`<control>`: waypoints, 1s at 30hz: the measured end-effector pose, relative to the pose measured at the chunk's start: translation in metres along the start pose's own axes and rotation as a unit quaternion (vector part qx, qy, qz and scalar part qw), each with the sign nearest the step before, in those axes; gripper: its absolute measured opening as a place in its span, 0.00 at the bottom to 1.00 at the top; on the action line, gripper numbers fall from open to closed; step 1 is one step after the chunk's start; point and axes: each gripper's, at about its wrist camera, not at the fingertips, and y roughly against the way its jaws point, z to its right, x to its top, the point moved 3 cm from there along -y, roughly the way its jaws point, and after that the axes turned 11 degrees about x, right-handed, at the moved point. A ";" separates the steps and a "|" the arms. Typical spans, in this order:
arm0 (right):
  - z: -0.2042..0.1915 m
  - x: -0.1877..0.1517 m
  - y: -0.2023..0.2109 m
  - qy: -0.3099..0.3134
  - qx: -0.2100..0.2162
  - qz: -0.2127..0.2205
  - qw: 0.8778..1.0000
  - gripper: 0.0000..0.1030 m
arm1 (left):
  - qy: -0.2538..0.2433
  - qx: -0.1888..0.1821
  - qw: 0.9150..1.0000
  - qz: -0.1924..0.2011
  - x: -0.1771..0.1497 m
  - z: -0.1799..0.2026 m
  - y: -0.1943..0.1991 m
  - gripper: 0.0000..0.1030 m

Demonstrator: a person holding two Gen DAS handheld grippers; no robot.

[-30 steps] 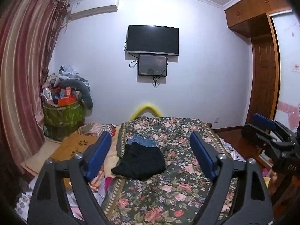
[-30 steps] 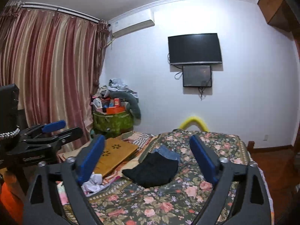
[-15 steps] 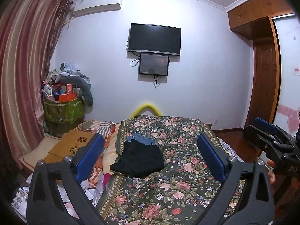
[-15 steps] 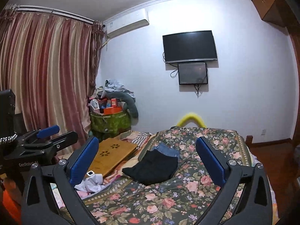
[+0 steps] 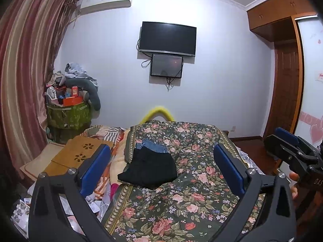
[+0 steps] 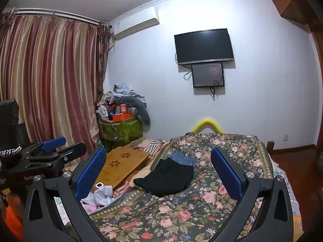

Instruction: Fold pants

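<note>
Toward the bed's point(image 5: 193, 199) left edge, folded black pants point(image 5: 148, 169) lie partly over folded jeans point(image 5: 151, 146). Left gripper point(image 5: 161, 170) and right gripper point(image 6: 158, 171) hover apart from them above the floral bedspread, fingers point(image 5: 95, 168) spread wide, holding nothing.

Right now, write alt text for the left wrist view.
The open left gripper frames folded black pants lying on blue jeans on a floral bedspread. The right gripper shows at the right edge; a television hangs ahead.
</note>
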 end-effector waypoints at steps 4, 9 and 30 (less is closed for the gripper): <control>0.001 -0.001 0.001 -0.003 -0.003 -0.003 1.000 1.00 | 0.002 0.002 1.000 -0.004 -0.001 0.000 -0.003 1.00; 0.001 0.000 0.003 -0.004 -0.006 -0.001 1.000 1.00 | 0.005 0.002 1.000 -0.006 -0.001 -0.001 -0.006 1.00; 0.002 0.003 0.008 -0.007 -0.013 0.000 1.000 1.00 | -0.008 -0.002 1.000 -0.006 -0.003 0.009 -0.006 1.00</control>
